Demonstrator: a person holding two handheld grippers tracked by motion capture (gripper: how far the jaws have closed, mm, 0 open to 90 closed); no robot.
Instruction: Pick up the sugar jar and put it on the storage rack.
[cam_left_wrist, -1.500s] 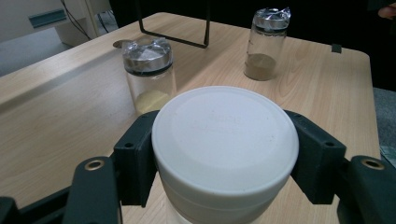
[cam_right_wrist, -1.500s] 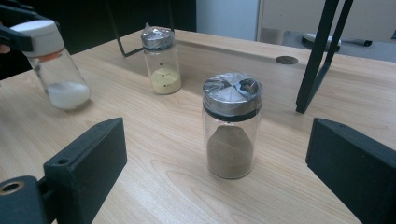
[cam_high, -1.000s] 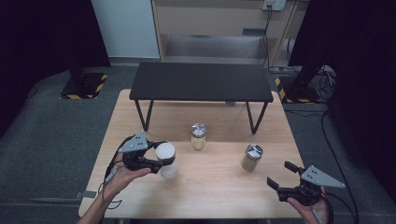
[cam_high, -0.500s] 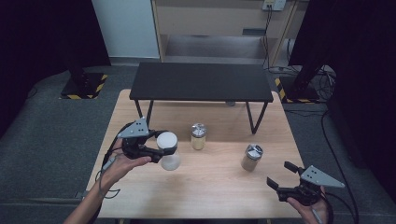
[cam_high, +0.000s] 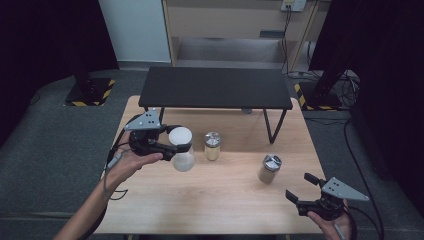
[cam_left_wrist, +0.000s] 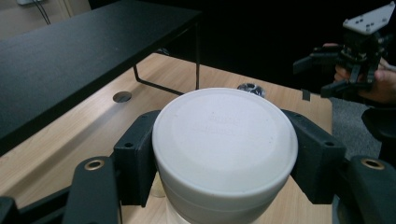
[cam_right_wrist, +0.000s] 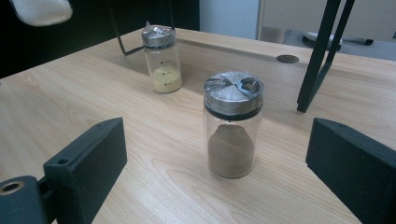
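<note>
A white-lidded jar hangs above the left half of the wooden table, and my left gripper is shut on it just below the lid. A glass jar of yellow powder stands at the table's middle. A glass jar of brown powder stands to the right of it. My right gripper is open near the front right corner, its jaws wide apart and facing the brown jar from a short way off.
A low black shelf on thin metal legs spans the far part of the table. A round cable hole sits in the tabletop near it. Cables trail off the left edge. Dark curtains and grey floor surround the table.
My left gripper has carried the white-lidded jar up and away from the person, toward the table's middle. The right gripper has stayed in place.
</note>
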